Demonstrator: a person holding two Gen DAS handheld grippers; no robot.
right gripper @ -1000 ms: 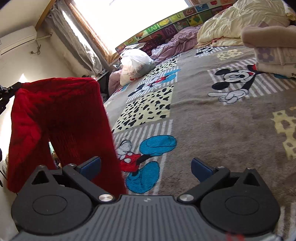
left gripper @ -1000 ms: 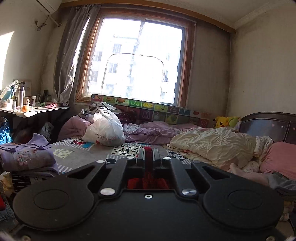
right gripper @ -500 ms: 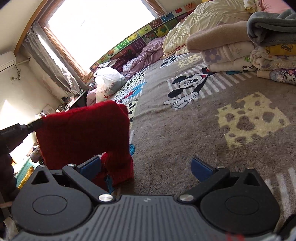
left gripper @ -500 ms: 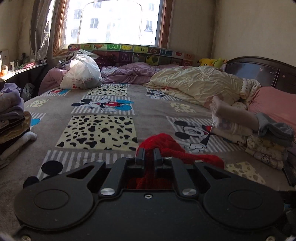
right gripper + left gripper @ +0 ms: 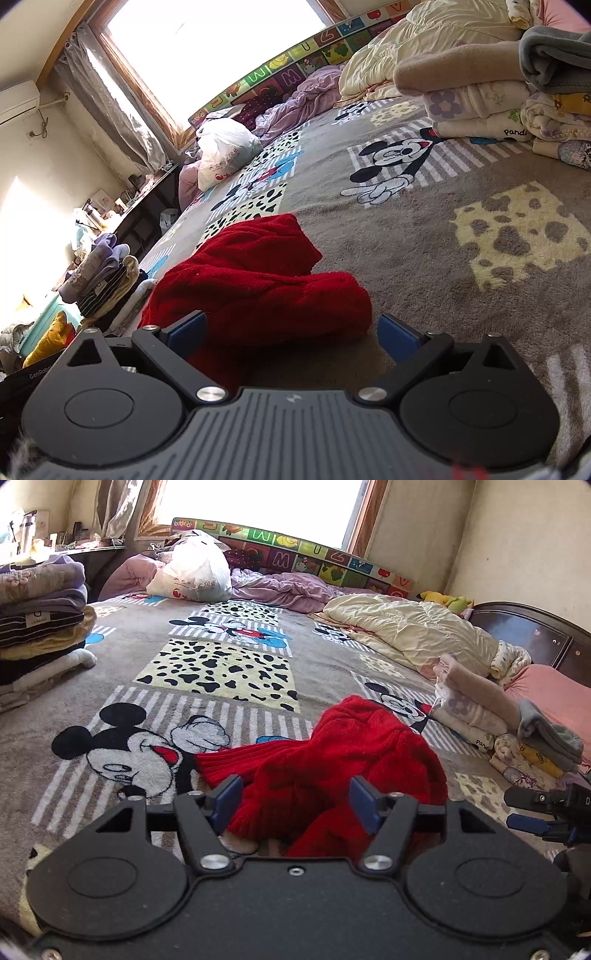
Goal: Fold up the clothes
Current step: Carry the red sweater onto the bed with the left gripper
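Note:
A red knitted garment (image 5: 332, 760) lies crumpled on the grey cartoon-print bedspread (image 5: 207, 672). It also shows in the right wrist view (image 5: 258, 280). My left gripper (image 5: 297, 805) is open just above its near edge, jaws apart on either side of the cloth. My right gripper (image 5: 291, 332) is open and empty right in front of the garment's near side. The right gripper's tip also shows at the right edge of the left wrist view (image 5: 546, 812).
A stack of folded clothes (image 5: 40, 616) stands at the left of the bed. Another folded stack (image 5: 498, 723) lies at the right, also in the right wrist view (image 5: 509, 96). A white plastic bag (image 5: 192, 572), a purple quilt and a cream duvet (image 5: 410, 631) lie farther back.
The left gripper carried the hanging red garment down onto the bed, then opened and let it go. The garment now lies in a heap. The right gripper stayed open and came lower.

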